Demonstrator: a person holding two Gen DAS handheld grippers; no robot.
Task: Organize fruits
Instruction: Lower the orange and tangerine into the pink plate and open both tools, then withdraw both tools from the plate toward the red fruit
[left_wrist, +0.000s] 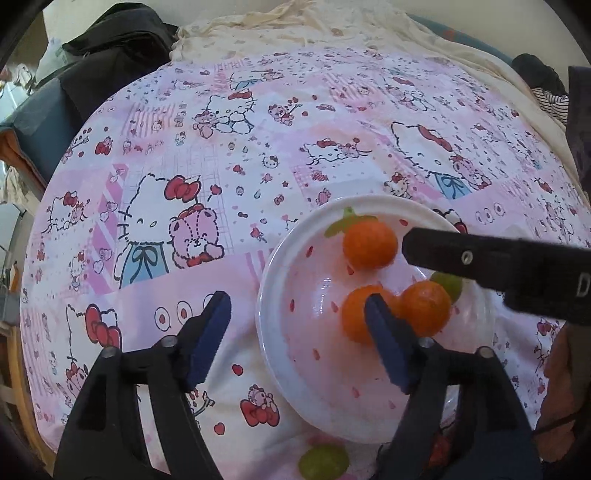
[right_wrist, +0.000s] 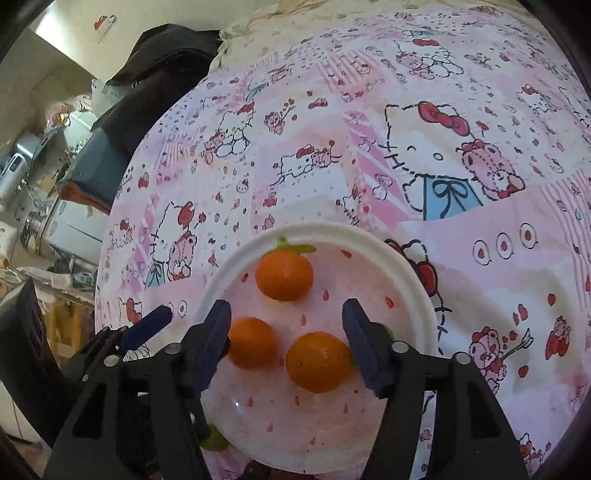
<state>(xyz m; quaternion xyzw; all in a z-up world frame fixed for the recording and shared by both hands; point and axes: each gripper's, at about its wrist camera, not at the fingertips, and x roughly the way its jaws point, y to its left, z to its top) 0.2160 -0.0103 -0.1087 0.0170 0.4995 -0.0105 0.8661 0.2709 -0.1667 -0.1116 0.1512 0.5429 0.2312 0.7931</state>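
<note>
A white strawberry-print plate (left_wrist: 273, 295) (right_wrist: 406, 266) lies on the pink Hello Kitty cloth and holds three oranges (left_wrist: 370, 245) (right_wrist: 284, 275). A green fruit (left_wrist: 448, 284) lies in the plate by the oranges, partly hidden by the right gripper body. Another green fruit (left_wrist: 323, 459) (right_wrist: 214, 441) lies on the cloth by the plate's near edge. My left gripper (left_wrist: 297, 325) is open and empty, hovering over the plate's left rim. My right gripper (right_wrist: 286, 325) is open and empty above the plate, over the two nearer oranges (right_wrist: 318, 362).
The Hello Kitty cloth (left_wrist: 184, 229) covers a rounded surface. Dark clothing (left_wrist: 110, 48) and a cream fabric (left_wrist: 295, 29) lie at the far edge. Household clutter (right_wrist: 37, 184) stands beyond the left edge.
</note>
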